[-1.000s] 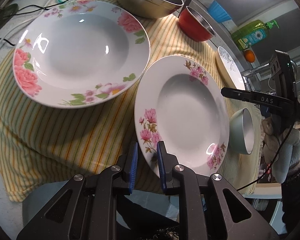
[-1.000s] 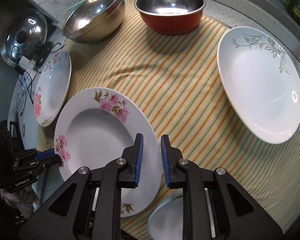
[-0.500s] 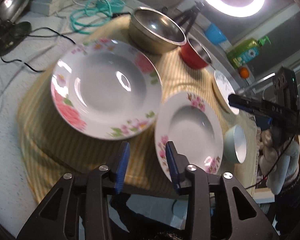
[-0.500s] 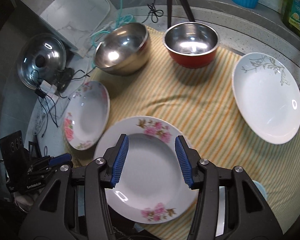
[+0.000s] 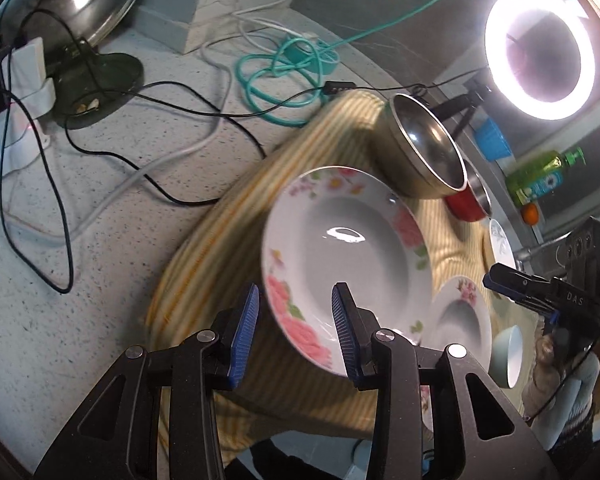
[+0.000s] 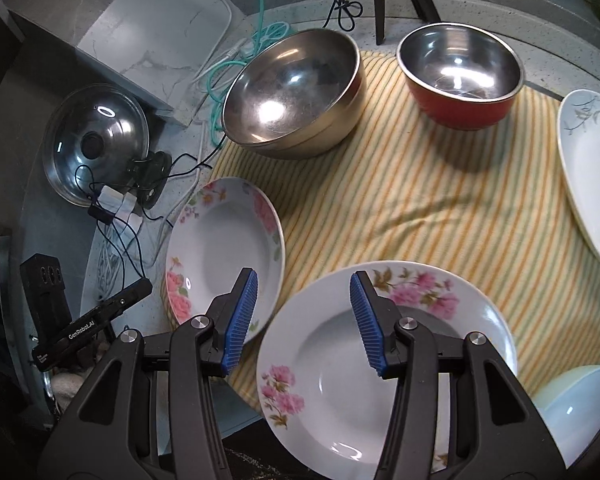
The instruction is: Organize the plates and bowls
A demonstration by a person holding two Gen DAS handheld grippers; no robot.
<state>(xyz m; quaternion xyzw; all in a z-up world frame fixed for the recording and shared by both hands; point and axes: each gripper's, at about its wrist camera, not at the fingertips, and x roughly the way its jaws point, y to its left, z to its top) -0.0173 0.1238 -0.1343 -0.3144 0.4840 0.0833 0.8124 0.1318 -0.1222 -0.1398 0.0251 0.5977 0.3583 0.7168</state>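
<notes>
- Holding nothing: my left gripper point(image 5: 296, 330) and right gripper point(image 6: 304, 320) have both just opened, jaws apart, angled down.
- Steel bowl point(image 6: 296, 92) and red bowl point(image 6: 460, 80), upper frame: empty.
- Rose plate point(image 6: 224, 248) centre-left, pink-blossom plate point(image 6: 380, 372) lower centre, both white, on striped cloth point(image 6: 420, 200); rose plate partly off the cloth's left edge.
- Leaf-print plate point(image 6: 588, 176) at right edge.

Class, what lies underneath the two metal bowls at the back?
A striped cloth lies under the gold bowl and red bowl. The countertop beneath the cloth is covered there.
</notes>
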